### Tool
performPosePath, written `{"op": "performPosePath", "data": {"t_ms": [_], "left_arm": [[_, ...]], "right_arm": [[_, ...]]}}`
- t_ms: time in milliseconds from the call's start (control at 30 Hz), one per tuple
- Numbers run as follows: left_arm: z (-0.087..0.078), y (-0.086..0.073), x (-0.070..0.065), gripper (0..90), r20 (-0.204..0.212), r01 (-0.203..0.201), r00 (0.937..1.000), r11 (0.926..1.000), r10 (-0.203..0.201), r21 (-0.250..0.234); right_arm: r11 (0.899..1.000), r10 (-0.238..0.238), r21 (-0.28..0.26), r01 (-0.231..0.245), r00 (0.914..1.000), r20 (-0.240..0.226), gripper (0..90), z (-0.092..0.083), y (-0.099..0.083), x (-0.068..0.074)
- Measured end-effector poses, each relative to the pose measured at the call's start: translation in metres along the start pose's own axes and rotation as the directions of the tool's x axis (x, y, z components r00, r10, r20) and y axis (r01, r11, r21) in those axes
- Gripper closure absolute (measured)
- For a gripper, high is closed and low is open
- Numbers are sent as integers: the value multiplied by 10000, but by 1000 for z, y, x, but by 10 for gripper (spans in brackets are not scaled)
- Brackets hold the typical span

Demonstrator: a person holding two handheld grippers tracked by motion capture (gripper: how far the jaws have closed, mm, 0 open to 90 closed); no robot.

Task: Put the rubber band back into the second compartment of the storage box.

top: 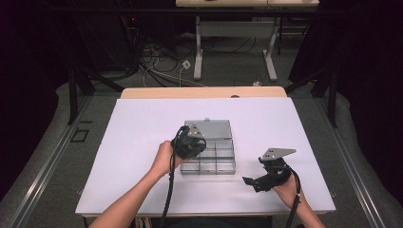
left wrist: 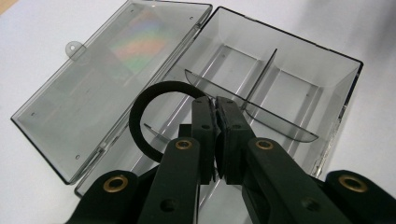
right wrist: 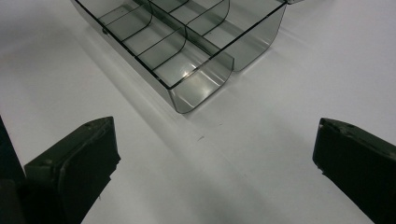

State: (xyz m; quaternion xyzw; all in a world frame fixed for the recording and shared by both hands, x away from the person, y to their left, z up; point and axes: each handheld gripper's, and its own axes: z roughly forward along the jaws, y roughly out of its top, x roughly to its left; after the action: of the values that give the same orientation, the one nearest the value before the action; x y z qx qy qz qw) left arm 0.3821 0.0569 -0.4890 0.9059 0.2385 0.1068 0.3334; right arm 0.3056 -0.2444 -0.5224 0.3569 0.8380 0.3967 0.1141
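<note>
White table sheet (top: pixel 142 142), lit from above; dark room around it.

Left side first. Person's left hand (top: pixel 165 158) comes up from the bottom edge, forearm bare, holding the left black two-jaw gripper (top: pixel 192 145). It hangs over the near-left part of the clear smoky plastic compartment box (top: pixel 223 164), a cable trailing back toward the table edge. In the left gripper view (left wrist: pixel 215 135) the jaws are pressed together on a thin black rubber ring (left wrist: pixel 140 112). The pads pinch the ring's right-hand edge; the rest of the loop stands free to the left of the jaws, roughly upright, above the box's near compartments. Cannot tell whether the ring's lower edge touches the box floor.

Centre. The box sits about mid-table, open. Its flat hinged lid (top: pixel 209 128) lies folded back on the far side, flat on the sheet, with a small tab on its outer edge. The tray is split by curved clear dividers (left wrist: pixel 261 74) into several cells.

Right side. Person's right hand (top: pixel 287 190) holds the right black two-jaw gripper (top: pixel 254 183) low over bare table, well apart from the box, pointing left toward it. A grey three-cornered plate (top: pixel 277 153) sits on top. In the right gripper view (right wrist: pixel 215 163) the jaws are spread wide with bare white sheet between them, and the box corner (right wrist: pixel 201 88) lies ahead.
</note>
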Motion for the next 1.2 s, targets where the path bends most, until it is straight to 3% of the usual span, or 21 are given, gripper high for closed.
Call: {"op": "performPosePath", "data": {"t_ms": [600,833,867,1067,1133,1200], "left_arm": [[16,5,-5,870,231,-127,9997,9997,122,220],[23,6,-5,869,318,-92,9995,9993,80,364],[24,6,-5,869,348,-99,9994,9993,86,358],[32,7,-7,868,404,-159,9991,9985,138,524],[34,8,-7,868,474,-148,9988,9984,122,552],[36,8,-7,868,475,-173,9988,9983,146,565]], "right_arm": [[9998,52,168,-52,10000,-25,0,-2,0,0],[10000,29,-42,-29,10000,-51,0,0,0,0],[9998,1,174,-1,10000,-29,0,-1,0,0],[9998,-32,172,32,10000,2,0,-2,0,0],[10000,-1,-15,1,10000,-8,0,-1,0,0],[9999,-4,162,3,10000,22,0,-2,1,0]]}}
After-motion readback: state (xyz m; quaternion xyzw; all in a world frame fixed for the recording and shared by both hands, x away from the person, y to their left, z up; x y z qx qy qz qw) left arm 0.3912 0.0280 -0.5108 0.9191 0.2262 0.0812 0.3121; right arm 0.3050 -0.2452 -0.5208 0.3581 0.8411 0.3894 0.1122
